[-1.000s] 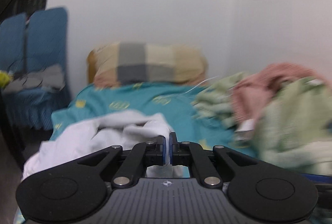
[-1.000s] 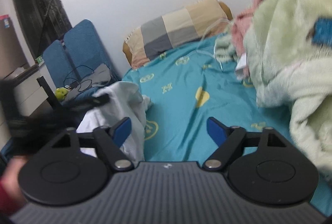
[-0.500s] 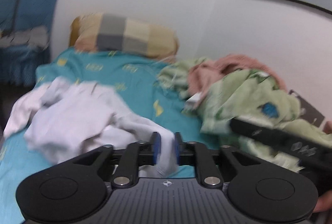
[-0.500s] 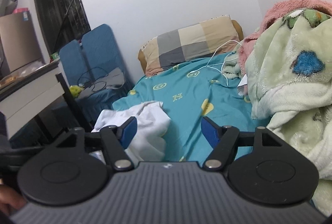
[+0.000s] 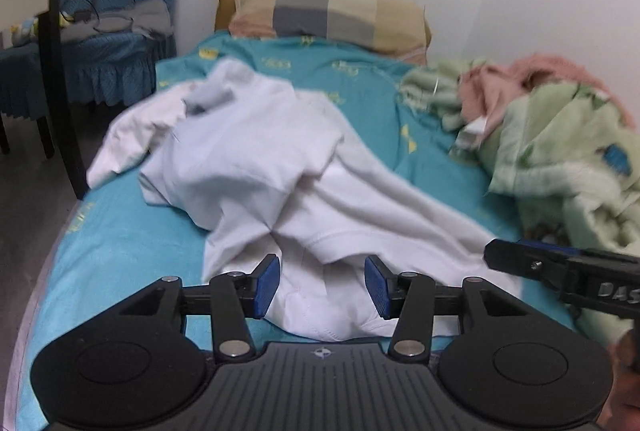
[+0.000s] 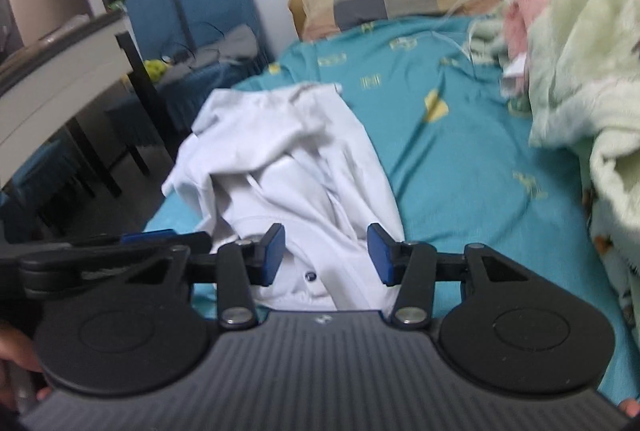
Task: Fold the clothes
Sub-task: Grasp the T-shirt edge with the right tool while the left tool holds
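A crumpled white shirt lies on the teal bed sheet, stretching from the left edge toward the near end; it also shows in the right wrist view. My left gripper is open, its blue pads either side of the shirt's near hem, holding nothing. My right gripper is open just above the shirt's near edge, where a dark button shows. The right gripper also appears at the right of the left wrist view, and the left gripper at the left of the right wrist view.
A plaid pillow lies at the head of the bed. A heap of green and pink blankets fills the right side. Blue chairs and a dark-legged table stand left of the bed. A white cable lies near the pillow.
My left gripper was shut on the white shirt and has let go; it is now open. The shirt was dragged toward the near end and lies spread out. The right gripper moved over its near edge.
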{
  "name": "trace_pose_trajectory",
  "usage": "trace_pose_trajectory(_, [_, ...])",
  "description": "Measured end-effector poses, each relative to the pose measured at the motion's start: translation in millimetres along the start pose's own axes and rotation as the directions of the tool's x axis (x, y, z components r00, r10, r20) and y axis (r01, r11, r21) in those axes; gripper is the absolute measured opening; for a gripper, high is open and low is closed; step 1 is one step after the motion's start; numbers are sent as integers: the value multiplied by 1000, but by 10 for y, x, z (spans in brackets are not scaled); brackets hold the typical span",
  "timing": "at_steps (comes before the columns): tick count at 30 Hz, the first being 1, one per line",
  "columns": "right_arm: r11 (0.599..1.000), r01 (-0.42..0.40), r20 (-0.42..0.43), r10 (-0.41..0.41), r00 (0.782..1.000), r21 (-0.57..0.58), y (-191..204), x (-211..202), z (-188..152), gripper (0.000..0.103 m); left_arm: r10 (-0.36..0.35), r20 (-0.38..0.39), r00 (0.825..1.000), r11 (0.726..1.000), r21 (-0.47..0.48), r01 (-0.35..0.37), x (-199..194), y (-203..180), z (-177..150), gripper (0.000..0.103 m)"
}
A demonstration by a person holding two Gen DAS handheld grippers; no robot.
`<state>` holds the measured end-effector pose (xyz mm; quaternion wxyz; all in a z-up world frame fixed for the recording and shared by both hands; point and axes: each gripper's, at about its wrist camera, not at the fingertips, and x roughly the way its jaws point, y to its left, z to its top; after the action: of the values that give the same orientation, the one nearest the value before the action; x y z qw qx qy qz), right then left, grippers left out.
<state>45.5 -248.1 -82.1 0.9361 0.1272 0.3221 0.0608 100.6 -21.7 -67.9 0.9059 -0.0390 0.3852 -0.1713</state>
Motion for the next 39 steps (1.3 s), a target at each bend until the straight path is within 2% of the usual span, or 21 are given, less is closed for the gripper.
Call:
trace_pose_trajectory(3, [1000,-4,10,4,1000,31,-36,4,31,49,11,-59,998,1000,18,-10,326,-85,-60,50])
trace_pose_trajectory(7, [998,-48,23,47,999,29,-46,15,70,49,38,-114,993,996,79,-29,595,-167,-165,50])
trace_pose_trajectory(9, [997,-71,28,71,997,24,-48,21,88,49,61,-111,992,992,117,-48,625,-201,-196,38])
trace_pose_trajectory(10, [996,-83,30,82,996,22,-48,24,97,49,74,-107,992,989,136,-59,632,-218,-209,19])
trace_pose_trajectory(11, [995,-95,32,94,995,19,-49,27,106,49,78,-96,992,989,131,-65,598,-209,-205,4])
trace_pose_trajectory(13, [993,-118,37,118,992,14,-51,33,124,49,75,-66,995,993,91,-69,478,-158,-174,3])
trace_pose_trajectory(16, [988,-153,44,153,987,7,-54,42,150,50,47,32,998,999,-12,-46,68,-9,-62,2])
trace_pose_trajectory(18, [984,-176,48,176,983,1,-56,48,168,50,19,92,996,999,-39,-16,-217,65,19,1])
trace_pose_trajectory(20, [976,-201,35,204,978,-87,83,82,213,50,-7,145,989,999,-46,14,-480,121,102,1])
trace_pose_trajectory(22, [952,-226,10,233,972,-208,282,127,269,50,-25,183,983,999,-36,32,-673,147,190,1])
trace_pose_trajectory(25, [887,-260,-33,269,963,-382,579,195,353,50,-48,209,977,998,-27,55,-840,191,291,1])
trace_pose_trajectory(27, [825,-282,-65,288,956,-490,777,240,409,48,-54,207,977,998,-25,61,-907,215,315,1])
trace_pose_trajectory(31, [676,-325,-135,318,938,-661,1141,345,512,47,-58,193,979,997,-35,66,-937,286,315,1])
trace_pose_trajectory(33, [653,-378,-172,357,918,-656,1176,462,522,47,-55,181,982,997,-36,62,-900,323,298,1])
trace_pose_trajectory(35, [646,-433,-203,402,893,-629,1179,581,535,47,-44,176,983,998,-28,50,-855,332,298,1])
trace_pose_trajectory(36, [647,-452,-214,415,884,-614,1176,651,535,43,-39,174,984,999,-26,44,-824,349,297,1])
trace_pose_trajectory(38, [661,-491,-234,442,866,-568,1165,786,542,19,-32,162,986,998,-43,39,-755,396,298,1])
trace_pose_trajectory(39, [690,-516,-243,460,854,-507,1136,855,567,10,-28,154,988,998,-54,37,-721,419,300,1])
